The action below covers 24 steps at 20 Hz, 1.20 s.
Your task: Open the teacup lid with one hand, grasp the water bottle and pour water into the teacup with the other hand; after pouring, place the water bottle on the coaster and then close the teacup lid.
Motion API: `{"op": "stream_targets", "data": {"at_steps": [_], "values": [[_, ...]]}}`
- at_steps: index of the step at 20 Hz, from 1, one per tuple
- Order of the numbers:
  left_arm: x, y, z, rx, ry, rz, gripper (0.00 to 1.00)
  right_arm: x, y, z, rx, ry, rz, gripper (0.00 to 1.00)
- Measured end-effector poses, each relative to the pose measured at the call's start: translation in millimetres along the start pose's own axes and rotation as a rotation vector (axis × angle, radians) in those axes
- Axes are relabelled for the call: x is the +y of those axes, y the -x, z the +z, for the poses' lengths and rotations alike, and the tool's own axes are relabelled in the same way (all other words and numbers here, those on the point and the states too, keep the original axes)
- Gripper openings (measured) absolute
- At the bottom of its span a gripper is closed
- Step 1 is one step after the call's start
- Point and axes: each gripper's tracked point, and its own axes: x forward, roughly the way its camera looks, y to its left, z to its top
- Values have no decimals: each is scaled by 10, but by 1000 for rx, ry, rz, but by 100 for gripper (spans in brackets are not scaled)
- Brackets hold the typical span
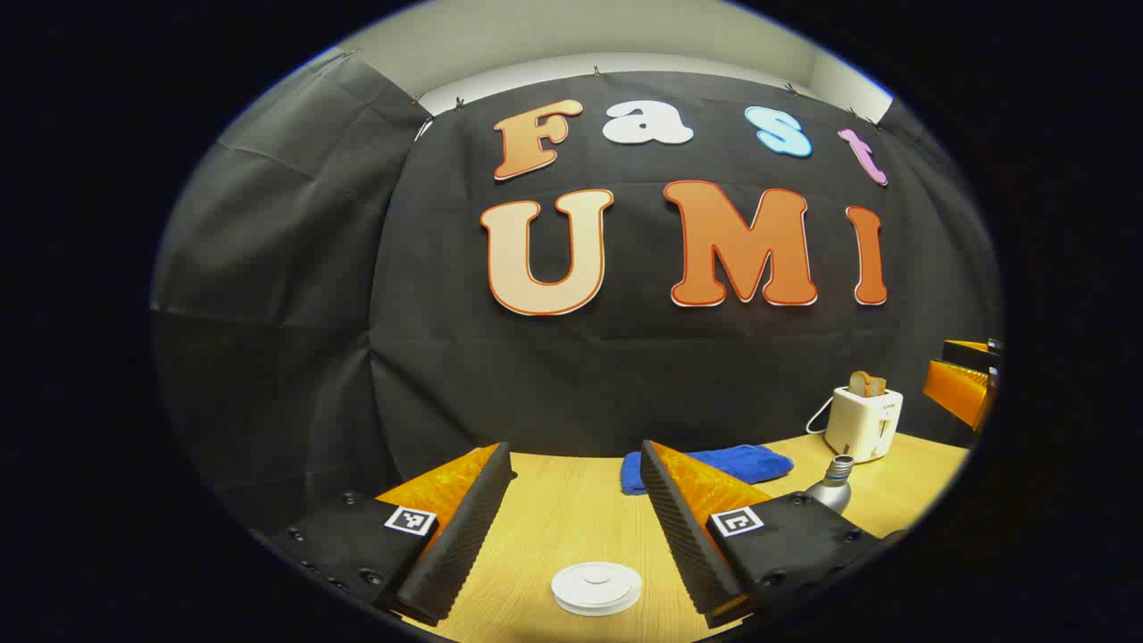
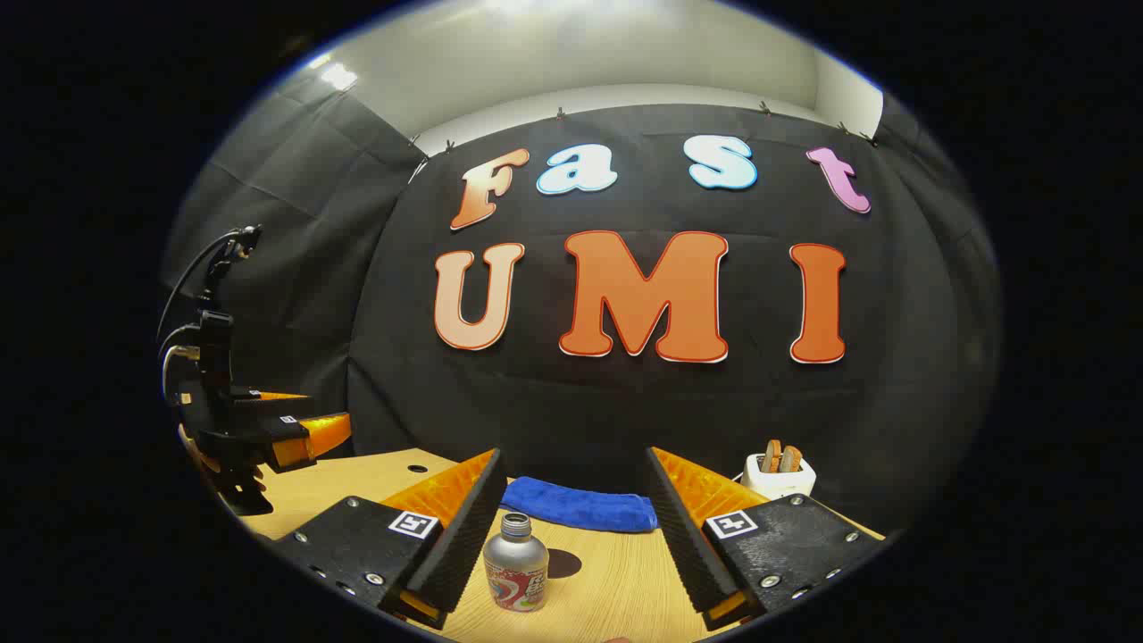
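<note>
My left gripper has its fingers spread wide apart and grips nothing; low between them, at the bottom centre of the left gripper view, sits the white teacup lid — seen from above, the cup under it hidden. My right gripper is just as wide, also empty, with the water bottle standing upright at the bottom centre of the right gripper view, just beside the left-hand finger and not squarely between the two. The bottle has no cap on its neck. Just past it lies a dark round patch on the wood, perhaps the coaster (I cannot be sure).

What worries me: the bottle sits off-centre, so if I close from here one finger would likely meet it first and shove or tip it — and an open neck means water on the table. The lid is low and flat, so a grip that comes in too high could skid off its rim.

Both grippers are held nearly level, pointing at the back wall, tilted slightly down toward the tabletop. Beyond lie a blue cloth and a toaster.
</note>
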Motion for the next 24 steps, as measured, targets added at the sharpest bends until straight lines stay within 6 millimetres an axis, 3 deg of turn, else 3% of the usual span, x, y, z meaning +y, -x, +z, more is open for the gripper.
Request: {"op": "stream_targets", "data": {"at_steps": [24], "values": [[-8,41,79,-26,16,-4,96,21,-9,-37,5,-26,4,93]]}}
